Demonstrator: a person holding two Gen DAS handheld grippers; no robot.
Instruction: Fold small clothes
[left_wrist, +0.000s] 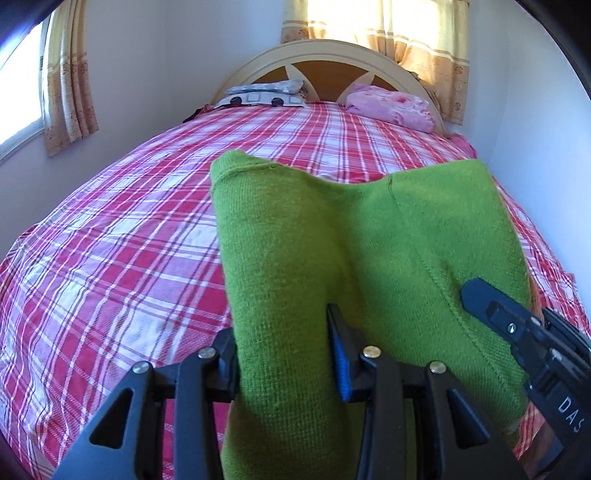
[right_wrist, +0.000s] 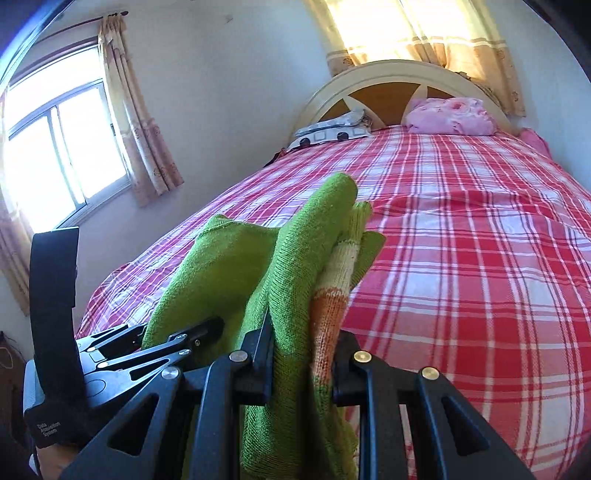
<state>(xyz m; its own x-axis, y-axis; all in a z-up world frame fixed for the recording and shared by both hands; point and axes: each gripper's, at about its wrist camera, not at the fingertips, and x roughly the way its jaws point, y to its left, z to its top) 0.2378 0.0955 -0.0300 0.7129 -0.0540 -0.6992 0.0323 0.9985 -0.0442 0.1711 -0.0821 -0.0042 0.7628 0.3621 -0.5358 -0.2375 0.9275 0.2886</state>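
Note:
A small green knitted garment (left_wrist: 332, 243) is held up over the bed between both grippers, bunched in thick folds. My left gripper (left_wrist: 284, 354) is shut on its left part, with the fabric filling the gap between the fingers. My right gripper (right_wrist: 303, 362) is shut on the other side of the garment (right_wrist: 295, 266), where a cream and orange striped band (right_wrist: 332, 291) shows. The right gripper's fingers (left_wrist: 491, 310) show at the lower right of the left wrist view. The left gripper (right_wrist: 177, 343) shows at the lower left of the right wrist view.
The bed has a red and white plaid sheet (left_wrist: 122, 236) below the garment. A patterned pillow (left_wrist: 258, 96) and a pink bundle (left_wrist: 391, 107) lie by the headboard (left_wrist: 321, 51). Walls stand close on both sides, with curtained windows (right_wrist: 62, 147).

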